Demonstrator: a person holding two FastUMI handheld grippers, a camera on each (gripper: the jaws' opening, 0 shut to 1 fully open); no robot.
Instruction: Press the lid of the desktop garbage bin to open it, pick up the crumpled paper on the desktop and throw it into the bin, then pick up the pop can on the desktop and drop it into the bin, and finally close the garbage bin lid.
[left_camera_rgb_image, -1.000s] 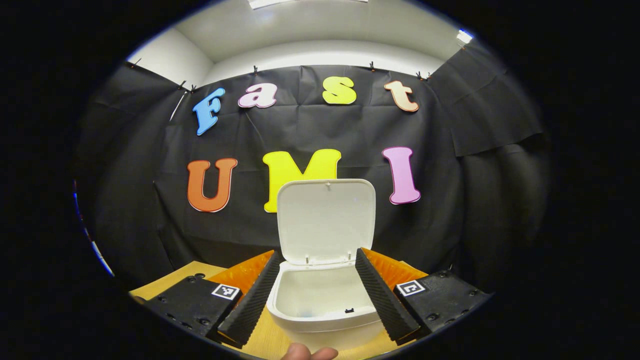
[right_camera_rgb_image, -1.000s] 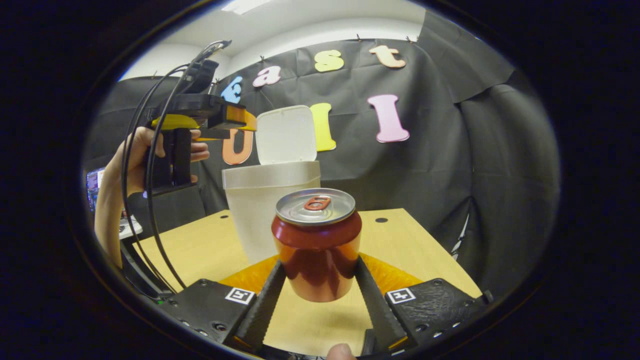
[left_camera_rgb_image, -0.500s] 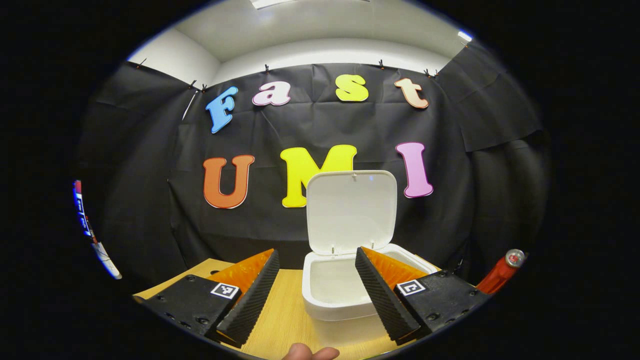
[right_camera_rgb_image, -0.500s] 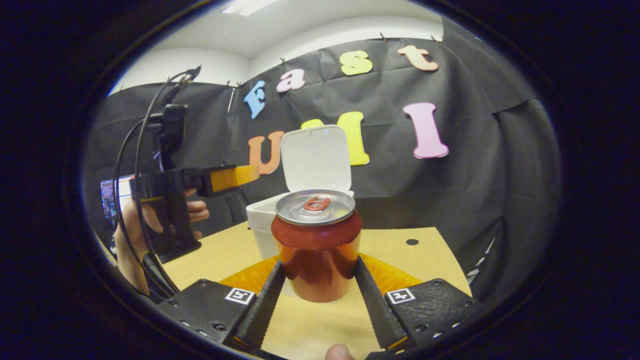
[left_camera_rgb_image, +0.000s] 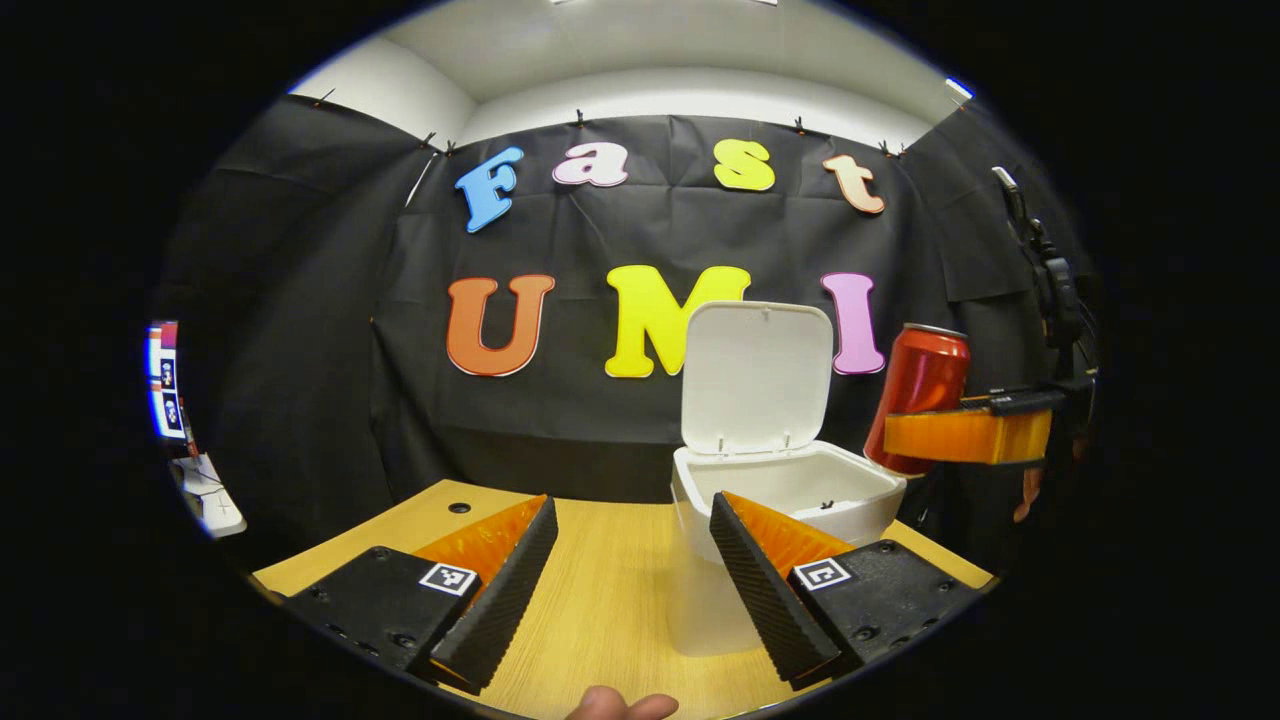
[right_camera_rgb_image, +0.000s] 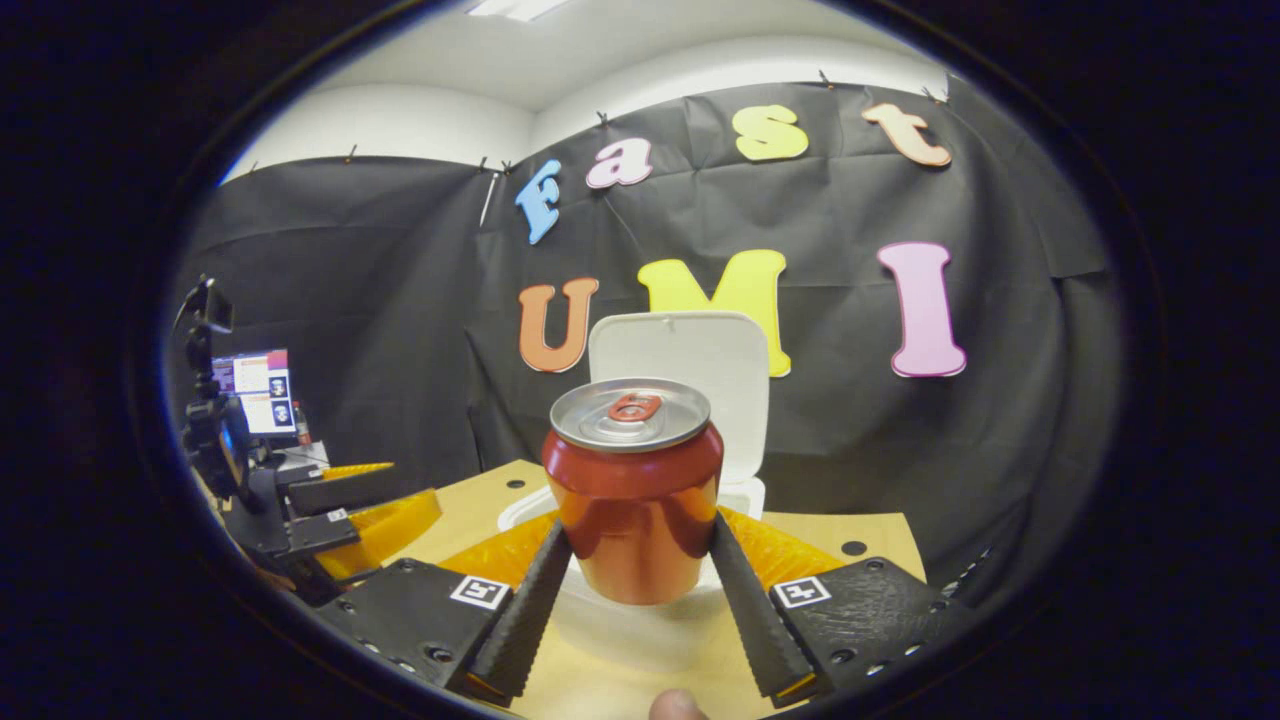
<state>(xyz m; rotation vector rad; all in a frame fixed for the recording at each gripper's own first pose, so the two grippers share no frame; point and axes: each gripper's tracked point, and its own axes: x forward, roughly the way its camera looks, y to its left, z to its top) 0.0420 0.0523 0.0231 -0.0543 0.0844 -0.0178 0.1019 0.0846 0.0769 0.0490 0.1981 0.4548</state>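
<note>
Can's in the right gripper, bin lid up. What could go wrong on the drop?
1. The can is held upright beside the bin, not yet over its opening, judging by the left gripper view; released now, it would likely hit the rim or the table.
2. The raised lid stands right behind the opening; a high approach could knock it shut.
3. The left gripper sits open close to the bin and could nudge it.
</note>
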